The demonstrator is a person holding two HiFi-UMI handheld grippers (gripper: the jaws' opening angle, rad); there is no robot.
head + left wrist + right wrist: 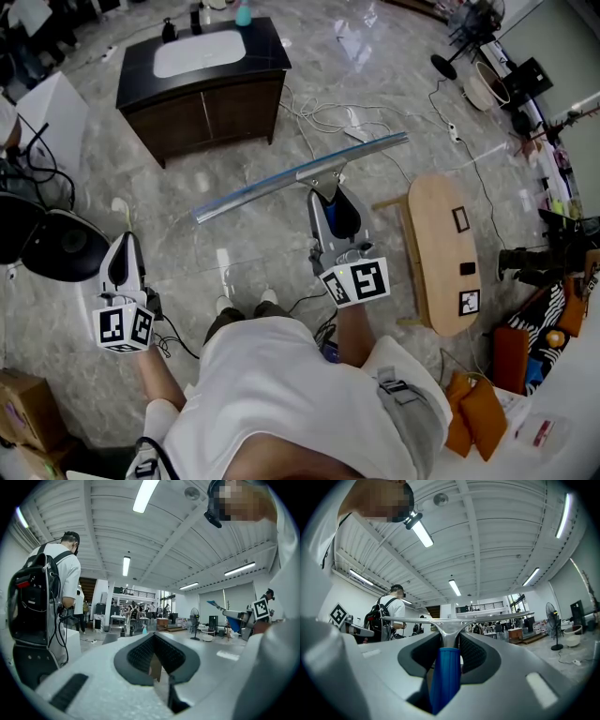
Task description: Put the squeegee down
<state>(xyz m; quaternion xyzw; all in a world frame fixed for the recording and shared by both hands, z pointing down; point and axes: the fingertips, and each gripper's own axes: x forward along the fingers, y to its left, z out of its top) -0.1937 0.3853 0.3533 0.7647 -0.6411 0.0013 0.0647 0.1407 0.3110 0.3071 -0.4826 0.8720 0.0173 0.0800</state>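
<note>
Fingers (pixel 474 649) of the right gripper (pixel 330 194) are clenched on the blue handle (pixel 446 677) of the squeegee (pixel 300 175), probably to keep its long blade level and clear of the floor (pixel 234 244) until a spot is chosen. The handle runs back between the 2 fingers and the blade crosses just beyond their tips, in the air, left of the wooden surface (pixel 441 253). The left gripper (pixel 126 240) is held aside, its fingers closed on nothing.

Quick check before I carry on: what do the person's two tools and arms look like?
The left tool and the right tool both have light grey shells with dark textured pads. Each has a white cube of black square markers at the rear. A thin black cable trails from the left one. The person wears a white short-sleeved T-shirt.
</note>
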